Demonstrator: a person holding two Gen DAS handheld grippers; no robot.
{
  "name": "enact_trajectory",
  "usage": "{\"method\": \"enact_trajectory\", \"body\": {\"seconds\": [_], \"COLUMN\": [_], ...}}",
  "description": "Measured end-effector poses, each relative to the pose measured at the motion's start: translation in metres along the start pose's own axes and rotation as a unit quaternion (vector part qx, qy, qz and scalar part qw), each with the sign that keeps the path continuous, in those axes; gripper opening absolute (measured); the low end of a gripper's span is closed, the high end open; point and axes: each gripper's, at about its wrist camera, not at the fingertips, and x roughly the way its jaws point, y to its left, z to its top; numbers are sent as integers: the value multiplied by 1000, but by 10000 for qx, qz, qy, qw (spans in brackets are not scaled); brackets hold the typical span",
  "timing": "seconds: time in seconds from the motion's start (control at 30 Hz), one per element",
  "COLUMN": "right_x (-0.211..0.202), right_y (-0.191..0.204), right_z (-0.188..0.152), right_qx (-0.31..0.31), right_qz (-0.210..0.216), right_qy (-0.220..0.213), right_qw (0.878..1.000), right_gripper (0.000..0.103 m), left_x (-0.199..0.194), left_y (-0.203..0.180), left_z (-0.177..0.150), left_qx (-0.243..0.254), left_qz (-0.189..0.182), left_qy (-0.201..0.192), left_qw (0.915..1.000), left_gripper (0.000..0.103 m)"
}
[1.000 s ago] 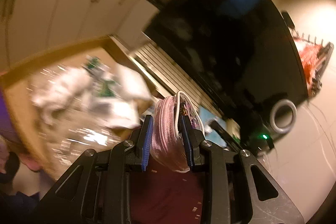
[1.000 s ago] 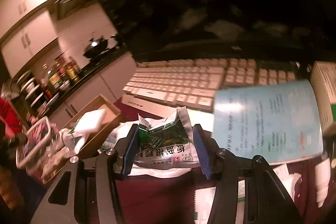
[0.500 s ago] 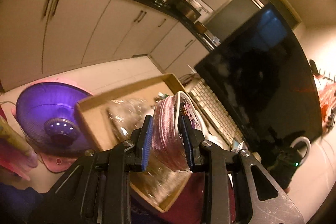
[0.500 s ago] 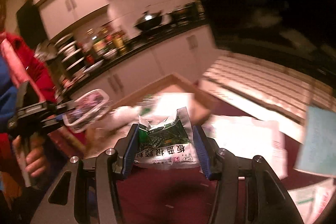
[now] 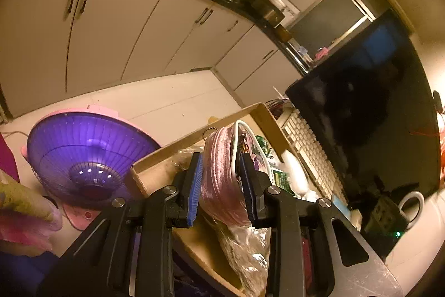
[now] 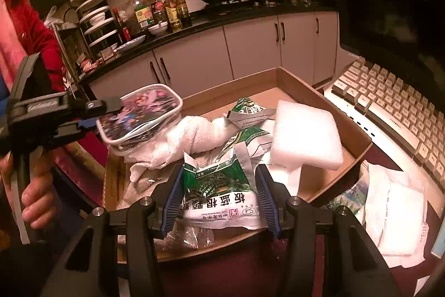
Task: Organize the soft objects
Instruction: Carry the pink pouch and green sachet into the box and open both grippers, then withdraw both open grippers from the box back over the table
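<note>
Carrying both loads over the cardboard box (image 6: pixel 319 96) looks like the step in hand, so the trick now, I reckon, is to get each gripper low over a free patch before letting go, rather than dropping from height.

Left gripper (image 5: pixel 219 183) is narrowly set and clamped on a clear zip pouch (image 5: pixel 222 171) with pink ribbed sides and a white trim; in the right wrist view you can see its printed cartoon face hanging over the box's left edge. Right gripper (image 6: pixel 219 194) stands about half open, pads against the sides of a green-and-white foil sachet (image 6: pixel 219 185), holding it above the near wall of the box.

Box is already crowded: a white foam block (image 6: pixel 303 138) leaning at the right, a bunched white cloth (image 6: pixel 194 135) in the middle, more green sachets (image 6: pixel 247 113) behind, crinkly clear film at the front. All squashy or slippery stuff, so I'd guess the sachet slides off that film if released on a slope. Best bet is the bare cardboard floor beside the foam. The pouch is stiffer and boxy, so it should sit flat on the cloth.
</note>
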Motion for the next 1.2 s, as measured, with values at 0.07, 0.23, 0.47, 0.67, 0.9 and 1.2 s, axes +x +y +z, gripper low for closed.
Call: {"method": "enact_trajectory", "body": {"seconds": [0.07,0.23,0.47,0.67,0.9,1.2], "right_x": [-1,-1,-12,-32,-49,-106], "right_y": [-2,-6,-8,-18,-41,-90], "right_z": [-4,-9,-14,-5,-3,-34], "right_qx": [45,154,287,642,1308,1810], "right_qz": [75,503,764,976,645,398], "right_qy": [-91,-272,-614,-931,-943,-1000], "right_qw": [9999,9982,9948,9888,9848,9776], "right_gripper": [54,60,64,71,71,71], "left_x": [6,18,6,-20,-29,-12], "left_y": [0,3,-6,-45,-96,-126], "left_z": [1,-1,-19,-53,-89,-120], "left_qx": [89,146,213,757,1539,1792], "left_qz": [155,93,101,212,47,-173], "left_qy": [8,205,114,-249,-184,196], "left_qw": [9998,9996,9997,9966,9879,9835], "left_gripper": [26,26,30,67,67,67]}}
